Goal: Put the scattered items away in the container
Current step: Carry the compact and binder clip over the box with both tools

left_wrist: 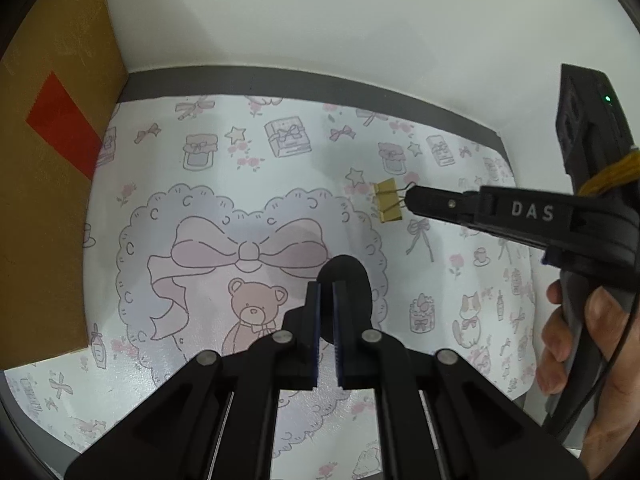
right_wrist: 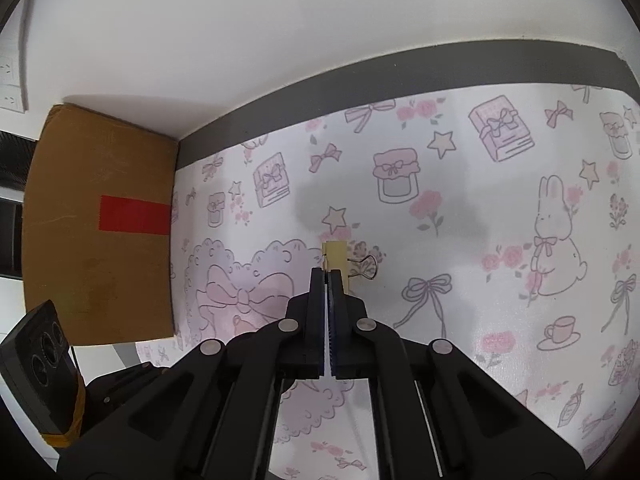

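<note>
**Gold clip pinched over patterned mat**

White wall, grey table edge; pink-print mat (left_wrist: 248, 208); cardboard box (left_wrist: 52, 184) with red tape at left. Gold binder clip (left_wrist: 387, 202), wire handle out, near the heart motif; right gripper (left_wrist: 409, 199) pinching it; left gripper (left_wrist: 326, 284) pressed together, nothing between.

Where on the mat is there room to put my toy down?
Lots of room: the patterned mat is bare from the gold binder clip across to the cardboard box, and past the clip toward the bunny drawing. It's crowded only by the clip, where the right gripper is pinching it.
</note>
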Tool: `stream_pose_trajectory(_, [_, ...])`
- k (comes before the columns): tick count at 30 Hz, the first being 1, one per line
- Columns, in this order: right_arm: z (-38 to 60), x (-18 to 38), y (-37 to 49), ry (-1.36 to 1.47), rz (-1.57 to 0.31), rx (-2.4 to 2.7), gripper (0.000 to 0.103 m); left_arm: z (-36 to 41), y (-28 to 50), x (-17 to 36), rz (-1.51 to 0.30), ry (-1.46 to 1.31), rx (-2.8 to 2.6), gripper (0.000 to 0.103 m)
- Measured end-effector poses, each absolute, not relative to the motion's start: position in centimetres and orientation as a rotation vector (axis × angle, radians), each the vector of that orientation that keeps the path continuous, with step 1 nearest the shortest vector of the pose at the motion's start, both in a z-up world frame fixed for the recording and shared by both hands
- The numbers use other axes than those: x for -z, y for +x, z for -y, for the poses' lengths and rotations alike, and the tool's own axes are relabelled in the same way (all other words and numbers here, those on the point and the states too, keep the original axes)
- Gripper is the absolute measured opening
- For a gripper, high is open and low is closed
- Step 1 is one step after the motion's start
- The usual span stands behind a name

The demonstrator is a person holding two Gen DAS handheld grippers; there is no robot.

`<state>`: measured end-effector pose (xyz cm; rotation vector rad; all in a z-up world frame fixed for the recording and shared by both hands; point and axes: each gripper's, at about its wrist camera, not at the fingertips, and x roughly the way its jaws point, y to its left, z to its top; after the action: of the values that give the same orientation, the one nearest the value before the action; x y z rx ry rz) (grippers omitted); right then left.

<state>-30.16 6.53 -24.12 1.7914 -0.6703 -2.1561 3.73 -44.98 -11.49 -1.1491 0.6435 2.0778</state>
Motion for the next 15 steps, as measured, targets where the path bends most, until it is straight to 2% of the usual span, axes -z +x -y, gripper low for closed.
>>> stream_pose_trajectory(15, [-3.7, 14.8, -26.9, 1.676, 0.497, 2.274, 0.001, 45.5, 6.9, 3.0, -0.629, -0.982, -2.079, 0.006])
